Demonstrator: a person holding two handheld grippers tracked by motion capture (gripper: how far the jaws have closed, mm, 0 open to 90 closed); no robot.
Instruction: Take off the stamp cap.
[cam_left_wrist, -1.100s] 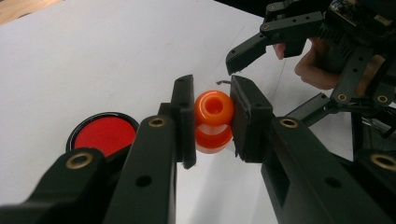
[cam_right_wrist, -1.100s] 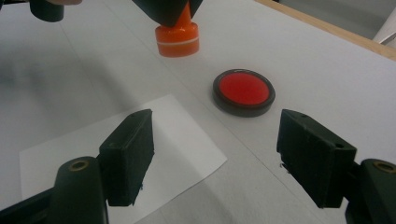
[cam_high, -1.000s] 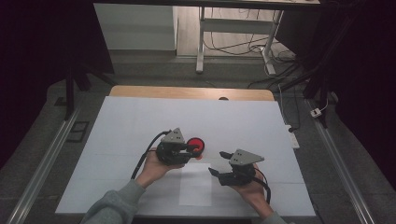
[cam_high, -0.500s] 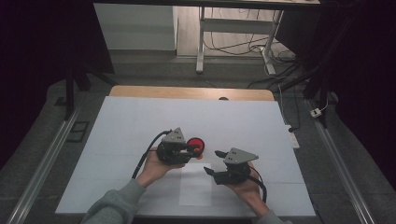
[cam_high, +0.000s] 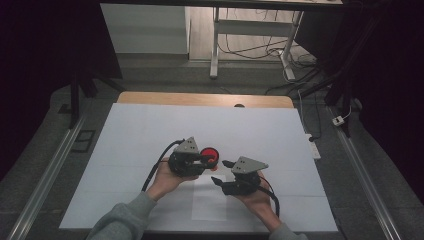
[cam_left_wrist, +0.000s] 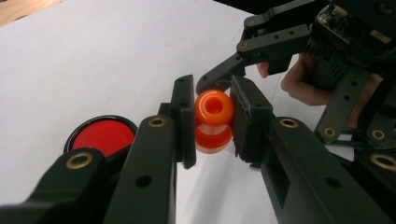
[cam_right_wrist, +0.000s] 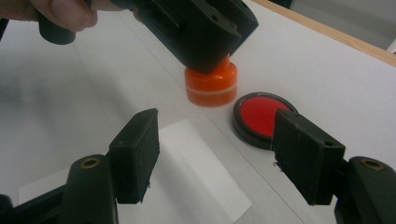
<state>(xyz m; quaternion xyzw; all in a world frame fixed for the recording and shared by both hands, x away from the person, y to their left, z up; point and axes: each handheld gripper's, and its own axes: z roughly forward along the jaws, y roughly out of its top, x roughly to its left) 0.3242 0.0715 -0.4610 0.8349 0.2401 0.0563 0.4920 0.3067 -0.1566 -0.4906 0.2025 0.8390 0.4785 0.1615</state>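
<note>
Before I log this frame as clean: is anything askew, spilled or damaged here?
Nothing stands out. The left gripper clamps a small orange plastic spool upright beside a red disc in a black rim; the right gripper is open.

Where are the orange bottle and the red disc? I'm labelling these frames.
orange bottle (cam_left_wrist: 214, 106), left gripper view, on its open top.
red disc (cam_right_wrist: 260, 115), right gripper view, on its red face.

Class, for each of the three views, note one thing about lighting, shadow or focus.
High view: surroundings nearly black, the white table dimly lit. Left gripper view: the orange piece between the jaws glows sharp, while the near jaw arms blur. Right gripper view: the red disc is fairly crisp; the left gripper above looms dark and soft.
</note>
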